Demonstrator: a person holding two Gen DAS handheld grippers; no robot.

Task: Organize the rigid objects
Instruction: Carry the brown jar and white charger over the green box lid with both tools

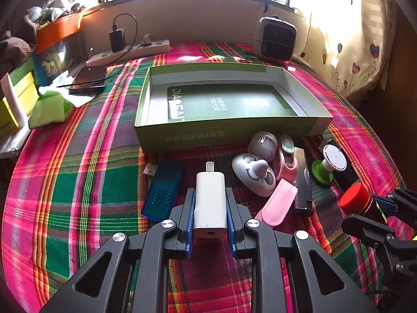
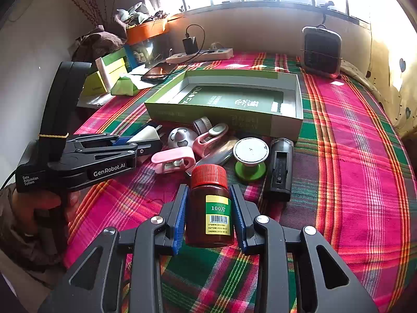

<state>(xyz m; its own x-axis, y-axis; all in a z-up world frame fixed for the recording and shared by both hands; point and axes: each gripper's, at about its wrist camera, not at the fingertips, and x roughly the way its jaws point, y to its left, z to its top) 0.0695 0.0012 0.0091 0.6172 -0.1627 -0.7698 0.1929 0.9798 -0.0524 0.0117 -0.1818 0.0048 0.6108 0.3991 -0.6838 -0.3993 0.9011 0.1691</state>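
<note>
In the left wrist view, your left gripper (image 1: 210, 208) is clenched on a white charger (image 1: 210, 203), its blue pads pressed to both long sides and the plug end pointing toward the green box (image 1: 229, 127). The box sits open on the plaid cloth (image 1: 78, 182), just beyond the clutter. A blue USB stick (image 1: 163, 191) lies just left of the charger. To the right lie a white smiley toy (image 1: 254, 174), a pink clip (image 1: 277, 204), a green-footed stamp (image 1: 329, 164) and a black bar (image 1: 303, 182), close together. At the right edge your right gripper (image 1: 375, 206) holds a red-capped bottle (image 1: 361, 202). In the right wrist view, your right gripper (image 2: 208, 208) grasps the brown bottle (image 2: 209, 208) upright between its pads, above the cloth (image 2: 351, 156), near the pile. The stamp (image 2: 250, 159) and a black case (image 2: 280, 169) lie just beyond it, with the box (image 2: 221, 112) behind them. At left, your hand (image 2: 39, 208) holds the left gripper (image 2: 146, 140), closed on the charger (image 2: 146, 134).
</note>
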